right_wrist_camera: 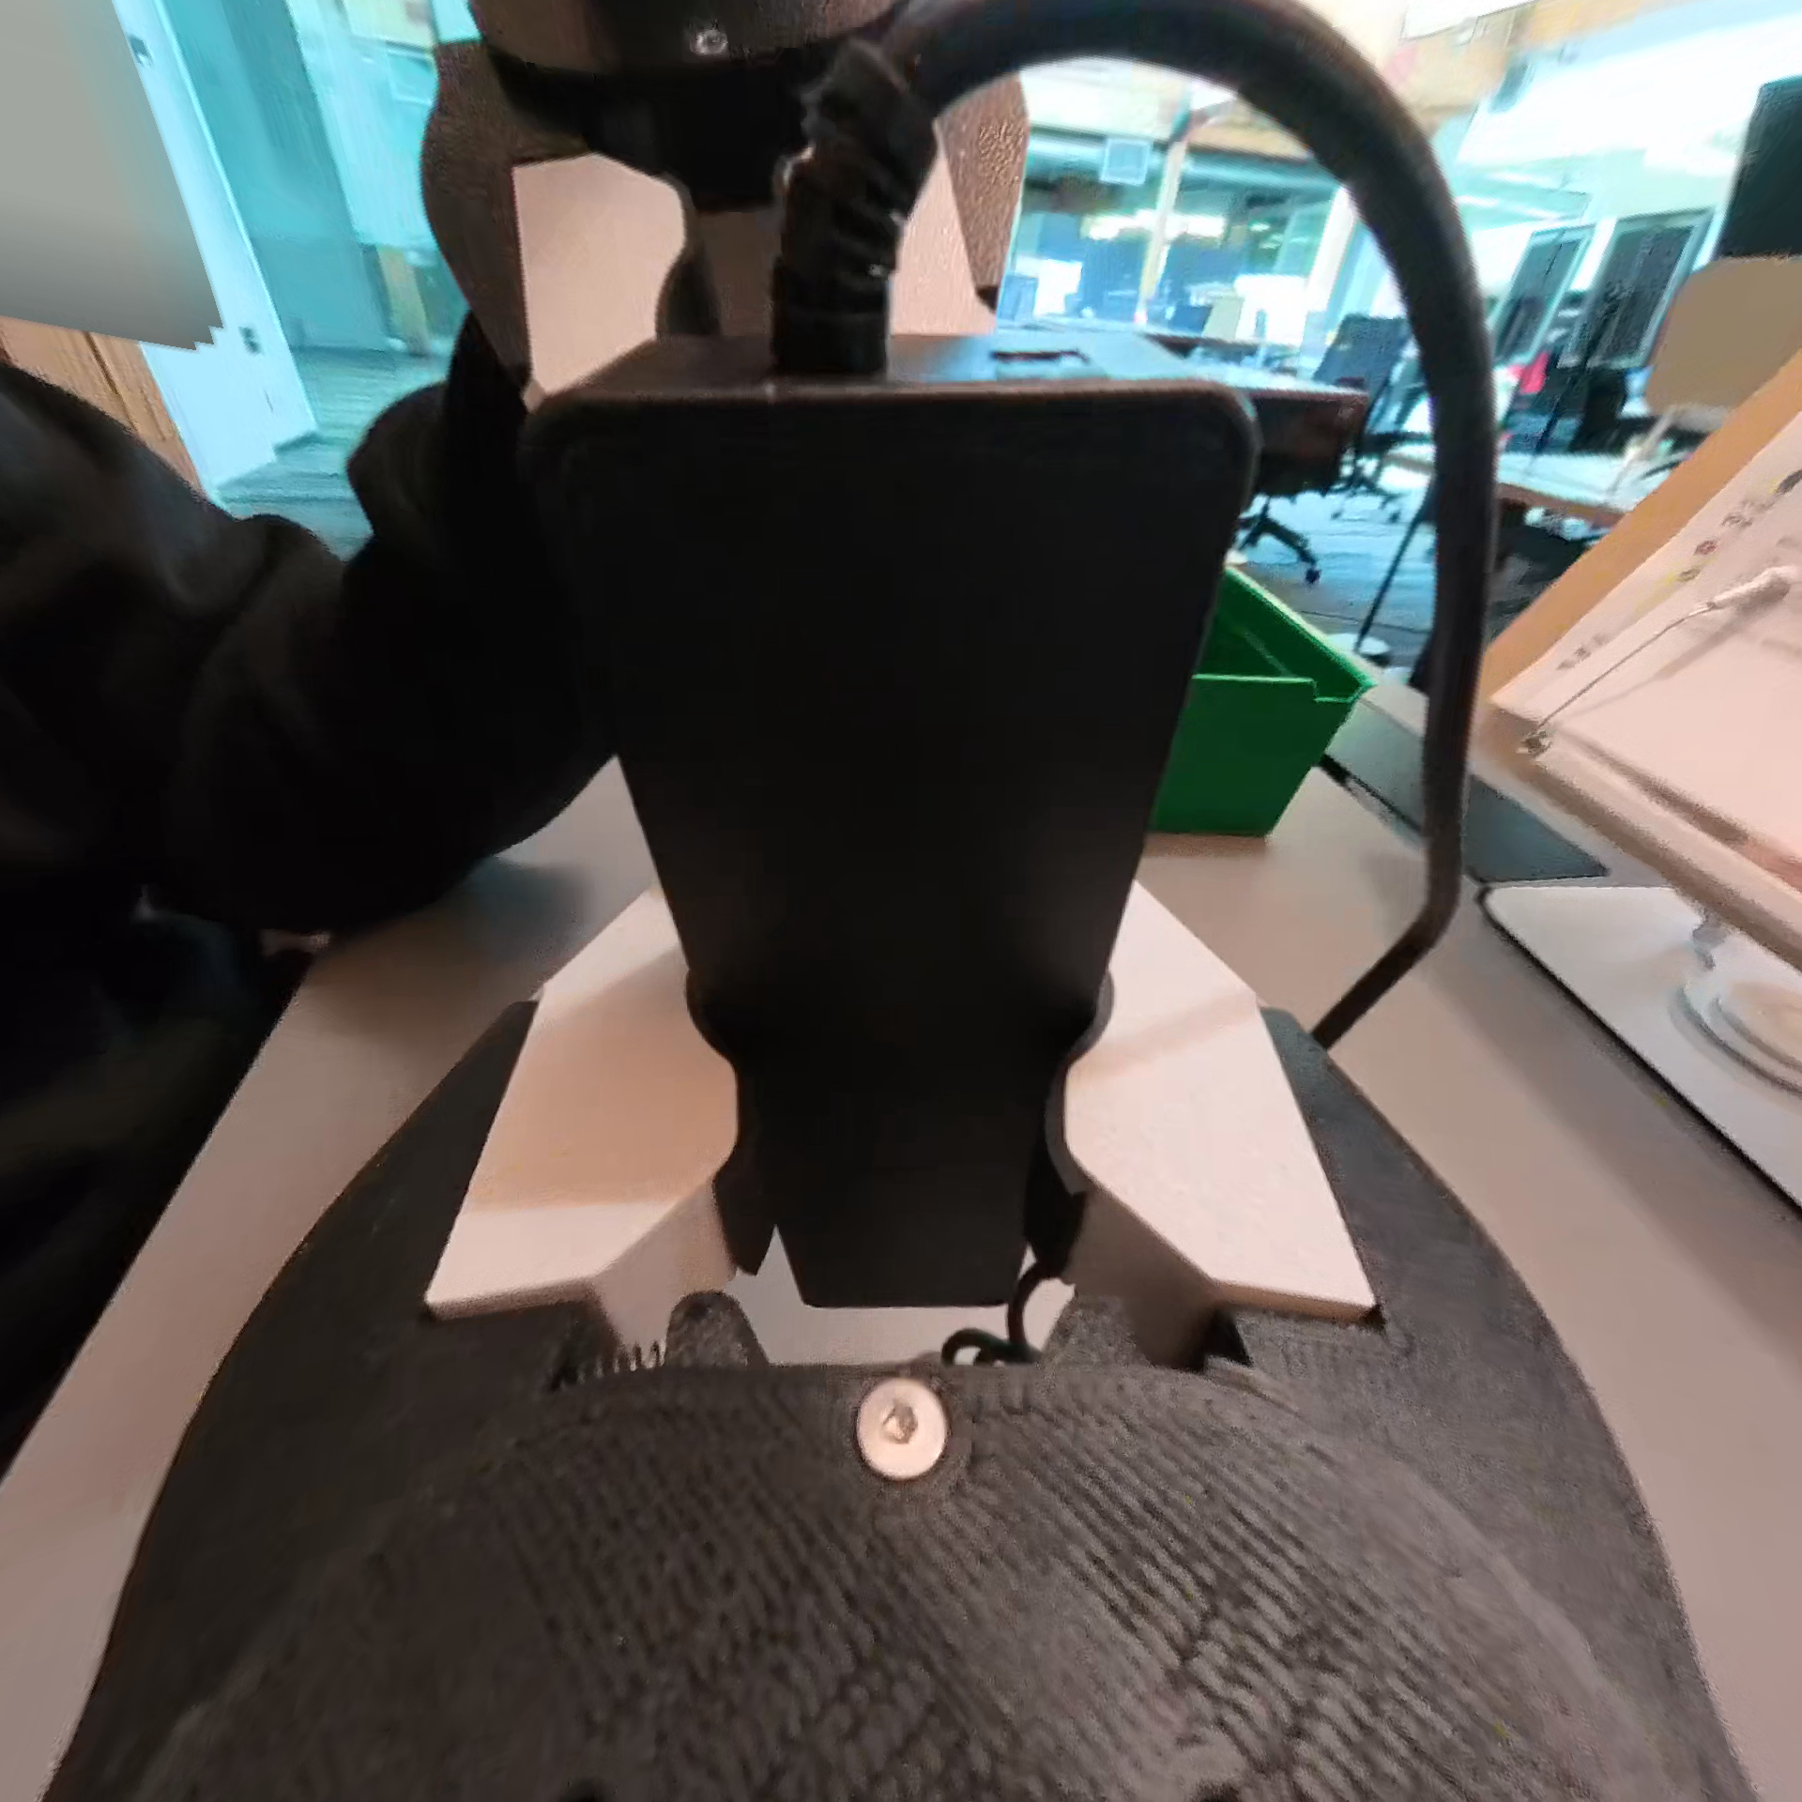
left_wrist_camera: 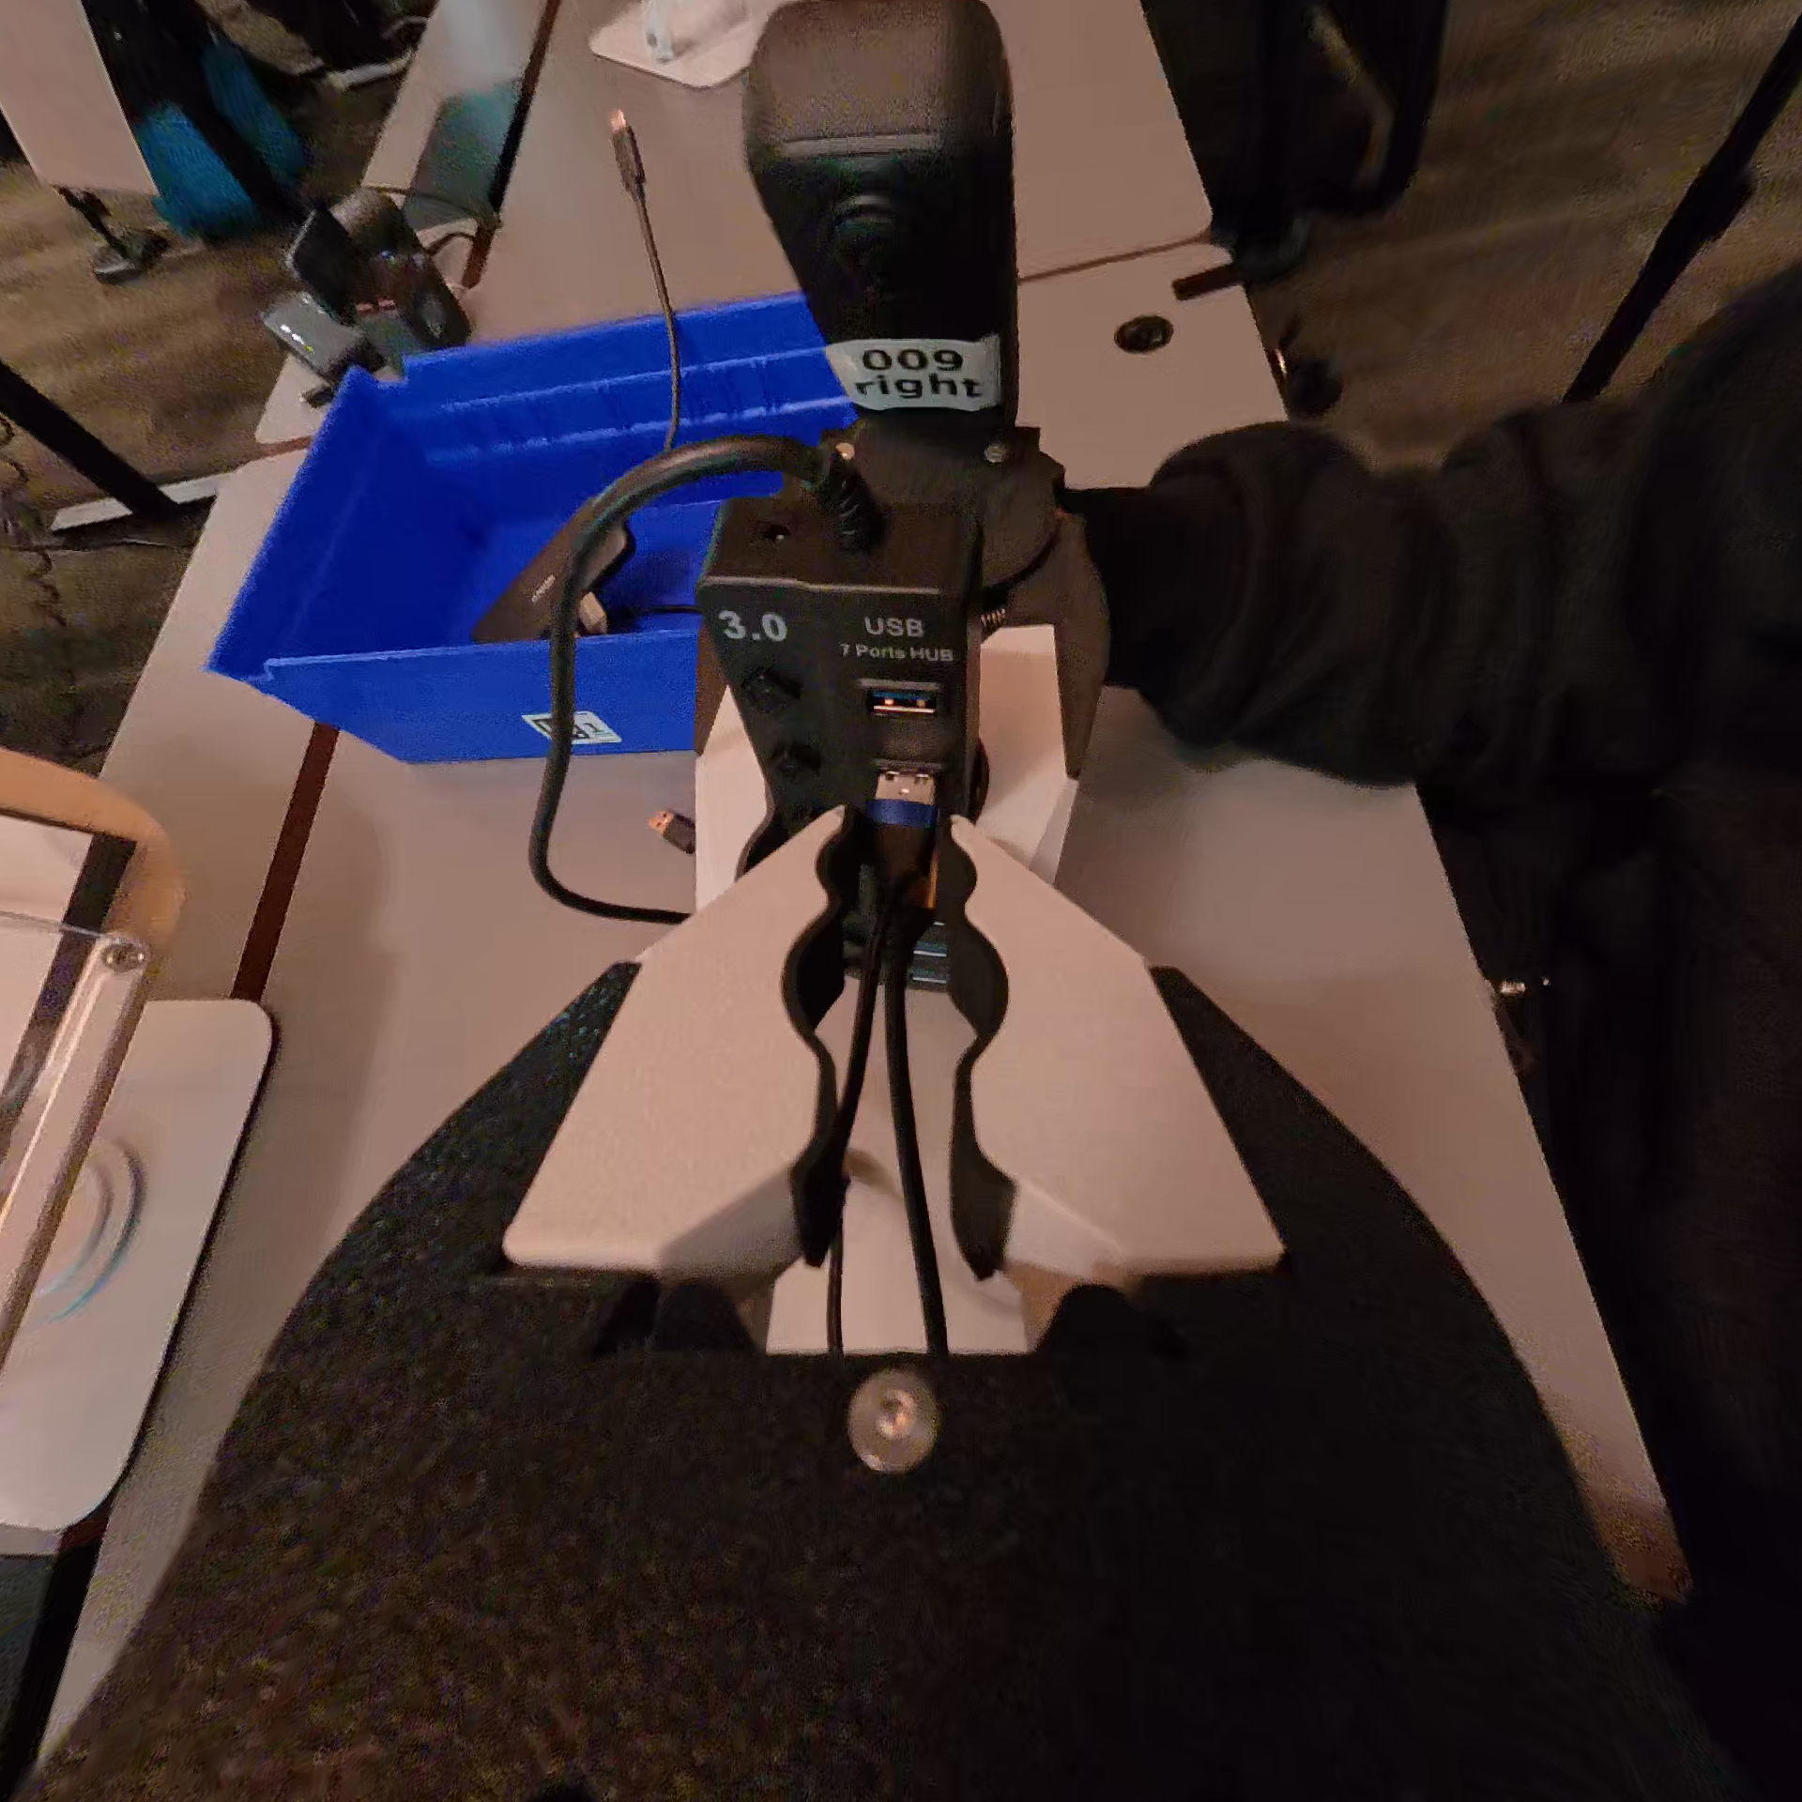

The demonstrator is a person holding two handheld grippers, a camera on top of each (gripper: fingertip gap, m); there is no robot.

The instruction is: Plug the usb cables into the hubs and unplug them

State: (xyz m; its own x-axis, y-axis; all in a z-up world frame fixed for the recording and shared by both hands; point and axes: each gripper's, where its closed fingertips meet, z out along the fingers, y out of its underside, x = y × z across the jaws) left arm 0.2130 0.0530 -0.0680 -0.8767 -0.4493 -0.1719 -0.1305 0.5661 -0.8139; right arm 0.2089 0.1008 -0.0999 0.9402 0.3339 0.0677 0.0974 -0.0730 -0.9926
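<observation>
A: Where is the hub right now?

B: The black USB hub (left_wrist_camera: 839, 673) is held off the bench (left_wrist_camera: 1219, 926), upright, port face toward the left wrist camera. The right tongs (right_wrist_camera: 892, 1121) are clamped on its lower end, their white fingers (right_wrist_camera: 605, 1151) pressing both sides of the plain back (right_wrist_camera: 878, 683).

A: And the left tongs?

B: The left tongs (left_wrist_camera: 895, 829) are narrowed around a USB plug (left_wrist_camera: 907, 795) with a blue collar. Its metal tip sits at the mouth of the second port down from the top of the hub. How deep it sits I cannot tell.

A: Is the port above it in use?

B: No, the top port (left_wrist_camera: 903, 698) shows open, with a blue insert.

A: What about cables?

B: Two thin black cables (left_wrist_camera: 912, 1121) run back from the plug between the left fingers (left_wrist_camera: 702, 1053). The hub's own thick cable (left_wrist_camera: 624, 507) leaves its top end, arcs over toward the left edge of the bench and drops to the surface, ending in a loose plug (left_wrist_camera: 673, 829) lying there.

A: Anything else on the bench?

B: A blue bin (left_wrist_camera: 468, 546) stands toward the far left corner, just behind the hub, with a dark device (left_wrist_camera: 556, 585) inside. From the right wrist camera a green bin (right_wrist_camera: 1258, 722) stands beyond the hub, and a white board (right_wrist_camera: 1658, 683) leans at the bench's edge on that side.

A: Who holds the tongs?

B: A person in a black sleeve (left_wrist_camera: 1414, 624); it reaches the right tongs from the side.
</observation>
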